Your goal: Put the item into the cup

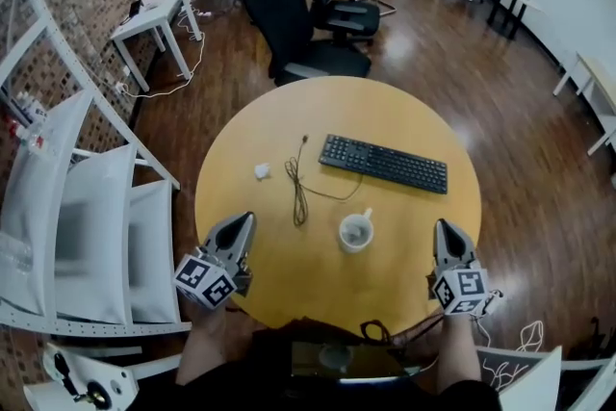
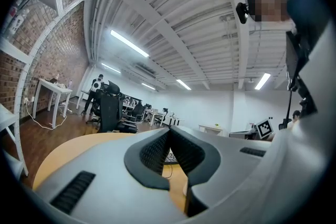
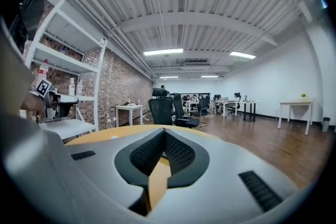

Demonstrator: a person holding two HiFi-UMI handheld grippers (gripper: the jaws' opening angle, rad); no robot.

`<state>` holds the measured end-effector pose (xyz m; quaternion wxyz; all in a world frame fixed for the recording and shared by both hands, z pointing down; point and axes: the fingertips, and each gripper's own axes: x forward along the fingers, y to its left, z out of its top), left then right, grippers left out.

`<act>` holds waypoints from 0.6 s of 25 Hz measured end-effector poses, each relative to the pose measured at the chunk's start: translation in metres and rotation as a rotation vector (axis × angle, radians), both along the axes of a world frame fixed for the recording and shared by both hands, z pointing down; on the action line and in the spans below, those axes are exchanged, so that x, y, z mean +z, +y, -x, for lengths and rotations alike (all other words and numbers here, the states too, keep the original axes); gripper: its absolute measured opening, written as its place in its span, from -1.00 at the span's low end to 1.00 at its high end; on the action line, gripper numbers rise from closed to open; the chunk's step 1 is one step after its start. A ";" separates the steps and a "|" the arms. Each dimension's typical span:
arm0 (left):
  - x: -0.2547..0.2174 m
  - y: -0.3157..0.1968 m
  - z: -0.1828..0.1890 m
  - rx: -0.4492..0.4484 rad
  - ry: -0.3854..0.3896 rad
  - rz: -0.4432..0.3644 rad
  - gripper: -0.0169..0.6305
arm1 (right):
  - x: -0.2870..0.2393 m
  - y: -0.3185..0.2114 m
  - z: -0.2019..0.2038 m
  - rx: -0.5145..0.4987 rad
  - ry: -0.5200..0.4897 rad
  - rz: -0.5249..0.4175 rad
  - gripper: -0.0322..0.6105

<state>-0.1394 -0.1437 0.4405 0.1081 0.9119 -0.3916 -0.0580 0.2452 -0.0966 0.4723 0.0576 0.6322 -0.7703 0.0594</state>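
A white cup stands on the round wooden table, near its front middle. A small white crumpled item lies at the left of the table, beyond the cup. My left gripper hovers over the front left edge, pointing away from me, jaws shut with nothing between them; the left gripper view shows its tips meeting. My right gripper hangs over the front right edge, to the right of the cup. It too is shut and empty, as the right gripper view shows.
A black keyboard lies across the far middle of the table, its cable looping between the item and the cup. Office chairs stand beyond the table. White shelving is close on the left.
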 end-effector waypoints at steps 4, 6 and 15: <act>0.000 0.001 -0.003 -0.005 0.004 -0.011 -0.94 | 0.008 0.015 -0.014 0.037 -0.010 0.012 -0.87; -0.003 0.000 -0.002 -0.018 0.002 -0.029 -0.94 | 0.009 0.016 -0.013 0.036 -0.020 0.012 -0.87; -0.007 0.002 0.013 -0.048 0.005 -0.038 -0.94 | 0.007 0.011 -0.002 0.023 -0.036 0.010 -0.87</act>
